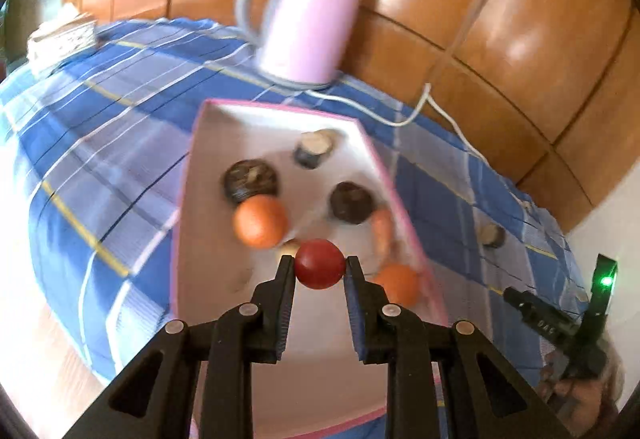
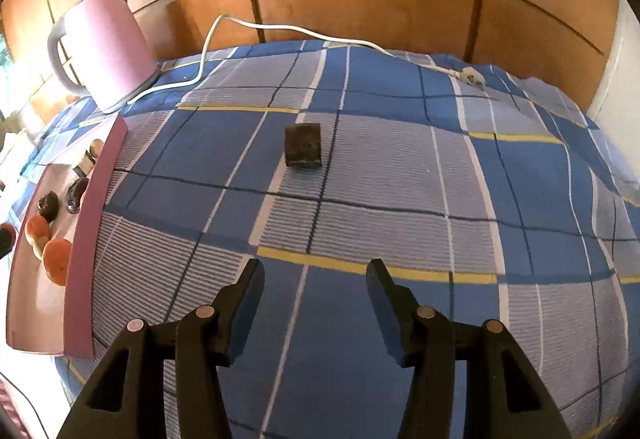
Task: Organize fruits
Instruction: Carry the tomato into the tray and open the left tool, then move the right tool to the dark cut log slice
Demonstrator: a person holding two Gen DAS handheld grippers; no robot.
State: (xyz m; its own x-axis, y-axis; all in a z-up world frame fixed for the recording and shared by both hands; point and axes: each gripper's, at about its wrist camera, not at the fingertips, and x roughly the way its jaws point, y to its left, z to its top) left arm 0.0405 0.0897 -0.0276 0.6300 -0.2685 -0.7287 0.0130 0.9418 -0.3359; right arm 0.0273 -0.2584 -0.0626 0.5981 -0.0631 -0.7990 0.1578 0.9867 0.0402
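My left gripper [image 1: 319, 266] is shut on a small red round fruit [image 1: 320, 264], held above the near part of a pink-rimmed white box [image 1: 208, 143]. Inside the box lie two orange fruits [image 1: 260, 221], [image 1: 398, 283], a carrot-like piece [image 1: 382, 233] and several dark round pieces [image 1: 250, 179]. My right gripper [image 2: 316, 271] stands open over the blue checked cloth with nothing between its fingers. A dark cylindrical piece [image 2: 303, 146] lies alone on the cloth ahead of it. The same box [image 2: 98, 207] is at the left edge of the right wrist view.
A pink electric kettle [image 1: 308, 15] stands behind the box against the wooden panel wall, its white cord [image 2: 280, 29] trailing across the cloth to a plug [image 2: 472, 76]. A stack of papers [image 1: 60, 37] sits at the far left. The other gripper's body [image 1: 560, 319] shows at the right.
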